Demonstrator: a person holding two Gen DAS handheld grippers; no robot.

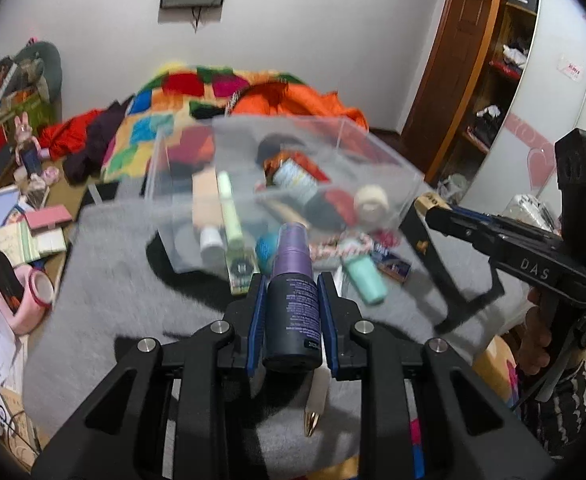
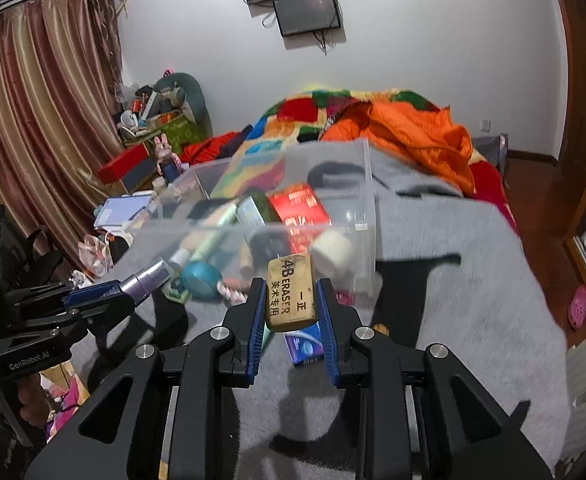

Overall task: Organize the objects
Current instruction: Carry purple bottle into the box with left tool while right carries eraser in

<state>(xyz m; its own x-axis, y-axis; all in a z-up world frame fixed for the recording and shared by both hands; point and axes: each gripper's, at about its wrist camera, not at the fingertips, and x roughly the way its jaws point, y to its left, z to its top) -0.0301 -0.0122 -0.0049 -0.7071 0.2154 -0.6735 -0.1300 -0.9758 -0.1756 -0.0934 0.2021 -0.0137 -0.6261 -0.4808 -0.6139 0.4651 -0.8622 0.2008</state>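
Above the grey blanket (image 1: pixel 113 280), before the clear bin (image 1: pixel 285 184), the left gripper (image 1: pixel 291 296) clamps a purple spray bottle (image 1: pixel 293 300) while the right gripper (image 2: pixel 291 300) pinches a tan eraser (image 2: pixel 291 292).

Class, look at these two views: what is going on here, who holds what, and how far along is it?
A person is tidying small items on a grey blanket with two handheld grippers. The left gripper is shut on a dark spray bottle with a purple cap. The right gripper is shut on a tan eraser. Both hang in front of a clear plastic bin that already holds several items; others lie loose beside it.
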